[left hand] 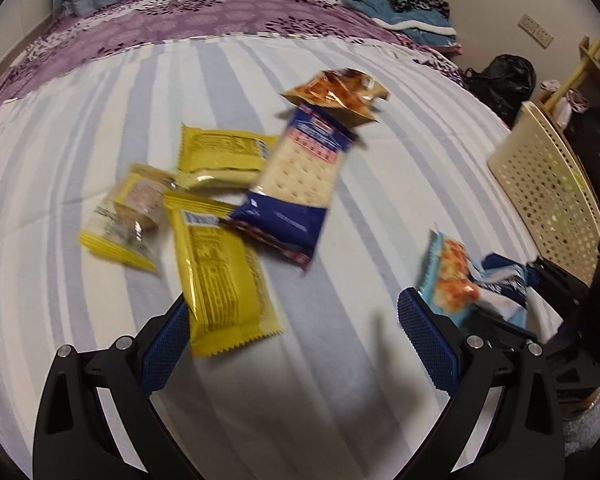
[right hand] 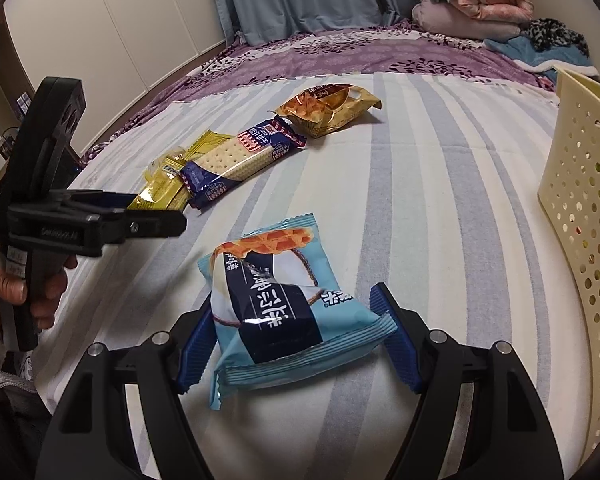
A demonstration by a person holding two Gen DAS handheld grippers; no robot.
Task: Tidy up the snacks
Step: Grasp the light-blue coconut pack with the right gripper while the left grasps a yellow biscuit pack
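Right gripper [right hand: 296, 340] clamped across light-blue puffy plastic waffle snack packet [right hand: 280, 300], on striped bedsheet [right hand: 440, 184] near cream perforated plastic basket [right hand: 580, 220]. Light, crinkly, slippery, crushable: hold mid-body, gently. Left gripper [left hand: 292, 340] jaws apart, empty, over yellow foil wafer pack [left hand: 220, 280]

1. The left gripper [left hand: 292, 336] is angled steeply downward, its blue pads [left hand: 166, 344] set wide apart with nothing clamped.
2. The right gripper [right hand: 296, 340] is tilted down, its jaws held about half spread.
3. The left gripper's handle is gripped by a hand [right hand: 8, 284].
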